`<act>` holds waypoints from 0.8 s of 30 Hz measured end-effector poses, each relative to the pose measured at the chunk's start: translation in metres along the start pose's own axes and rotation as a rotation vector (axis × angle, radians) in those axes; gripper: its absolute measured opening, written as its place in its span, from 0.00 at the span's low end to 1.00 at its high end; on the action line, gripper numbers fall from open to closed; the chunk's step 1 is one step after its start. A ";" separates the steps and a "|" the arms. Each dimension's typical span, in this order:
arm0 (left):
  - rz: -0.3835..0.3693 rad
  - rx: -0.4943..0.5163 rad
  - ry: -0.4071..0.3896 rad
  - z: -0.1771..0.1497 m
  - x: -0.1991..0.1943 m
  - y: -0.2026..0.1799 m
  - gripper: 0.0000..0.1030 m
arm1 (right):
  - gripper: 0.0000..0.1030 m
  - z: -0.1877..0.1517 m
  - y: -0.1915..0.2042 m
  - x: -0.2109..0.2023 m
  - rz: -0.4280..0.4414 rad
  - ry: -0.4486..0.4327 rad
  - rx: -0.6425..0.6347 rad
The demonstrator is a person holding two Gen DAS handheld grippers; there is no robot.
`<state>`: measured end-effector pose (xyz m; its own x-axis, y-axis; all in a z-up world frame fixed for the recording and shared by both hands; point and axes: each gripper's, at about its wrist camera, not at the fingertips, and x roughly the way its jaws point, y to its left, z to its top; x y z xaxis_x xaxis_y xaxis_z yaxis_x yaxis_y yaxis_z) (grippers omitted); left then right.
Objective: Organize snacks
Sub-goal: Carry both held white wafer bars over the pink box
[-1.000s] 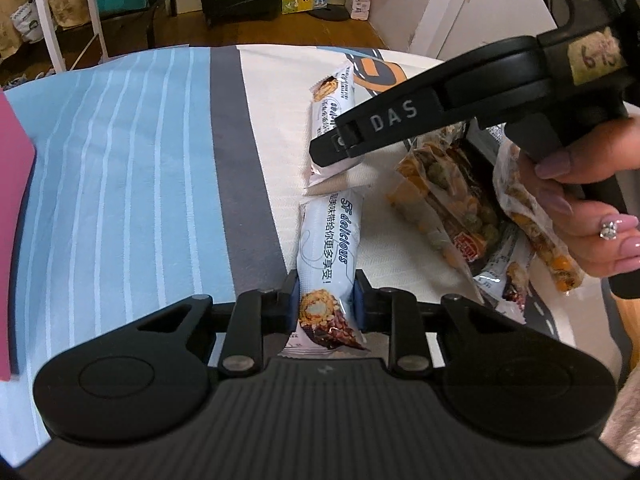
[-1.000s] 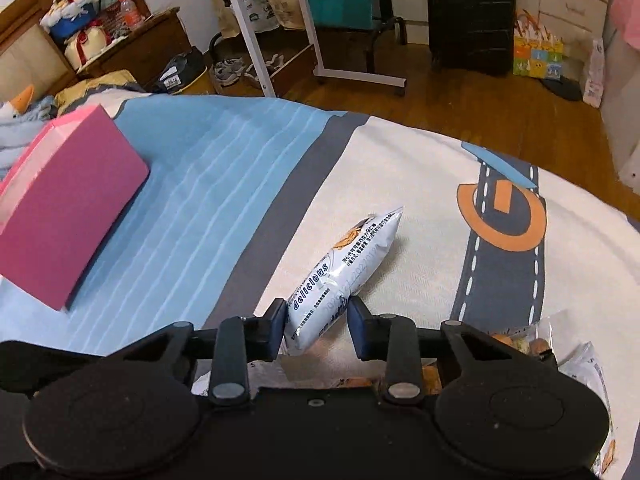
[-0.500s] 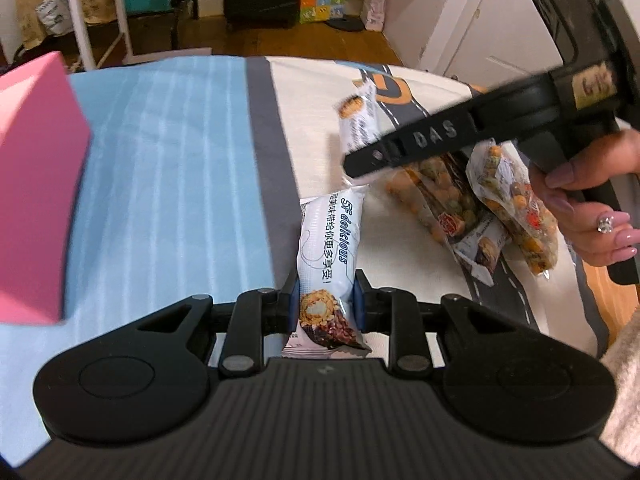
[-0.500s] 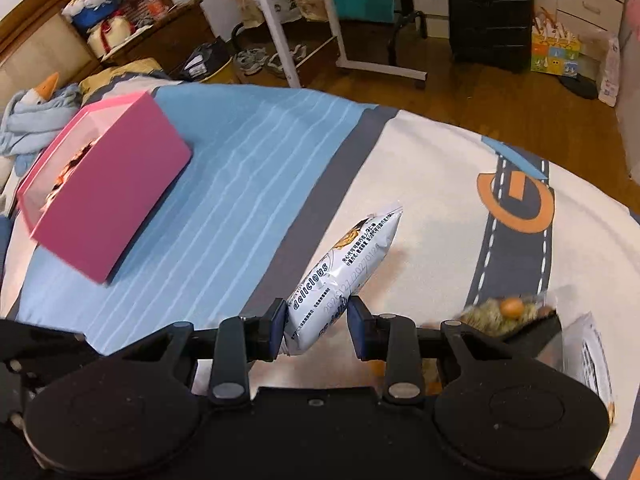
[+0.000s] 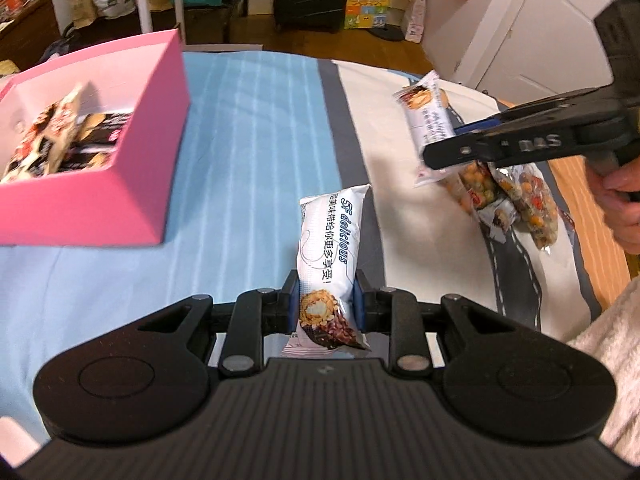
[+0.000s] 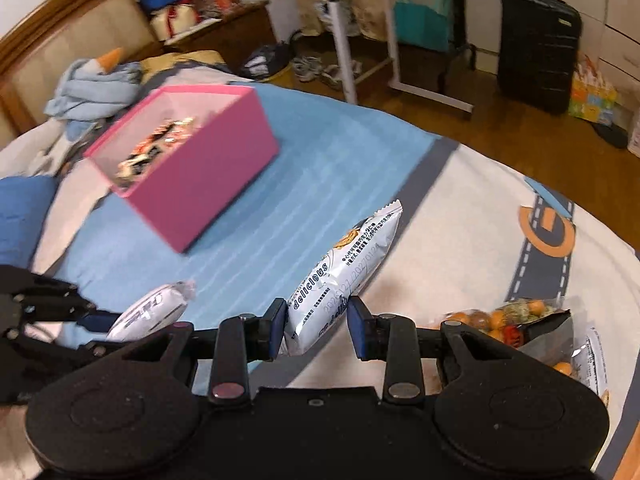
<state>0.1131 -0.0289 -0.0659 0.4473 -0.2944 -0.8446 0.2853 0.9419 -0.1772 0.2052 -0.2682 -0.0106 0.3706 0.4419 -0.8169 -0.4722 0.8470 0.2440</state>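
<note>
A: Carrying check: left hand-held gripper (image 5: 325, 307) nearly closed, pinching a glossy white wafer packet (image 5: 330, 256) by one end, above the bed sheet (image 5: 248, 152). Right hand-held gripper (image 6: 317, 329) likewise holds its packet (image 6: 344, 276).

B: Risk: slick crinkly film may slip before the pink box (image 5: 132, 184) at 10 o'clock.

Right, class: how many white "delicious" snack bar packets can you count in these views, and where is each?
2. One white foil snack packet is clamped in the left hand-held gripper; the other in the right hand-held gripper. More may be hidden in the pink cardboard box.
</note>
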 end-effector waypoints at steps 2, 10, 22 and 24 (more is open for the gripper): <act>0.006 0.013 -0.008 -0.005 -0.008 0.002 0.24 | 0.36 -0.004 0.012 -0.009 -0.008 0.000 -0.019; 0.039 0.027 -0.036 -0.007 -0.041 0.012 0.24 | 0.36 -0.010 0.061 -0.034 0.054 -0.002 -0.108; 0.130 0.008 -0.090 0.016 -0.086 0.048 0.24 | 0.36 0.026 0.124 -0.050 0.138 -0.034 -0.248; 0.136 -0.010 -0.105 0.021 -0.090 0.060 0.24 | 0.36 0.036 0.132 -0.044 0.150 -0.041 -0.262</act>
<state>0.1080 0.0508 0.0102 0.5677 -0.1792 -0.8035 0.2081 0.9755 -0.0706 0.1549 -0.1654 0.0763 0.3101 0.5724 -0.7591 -0.7123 0.6687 0.2133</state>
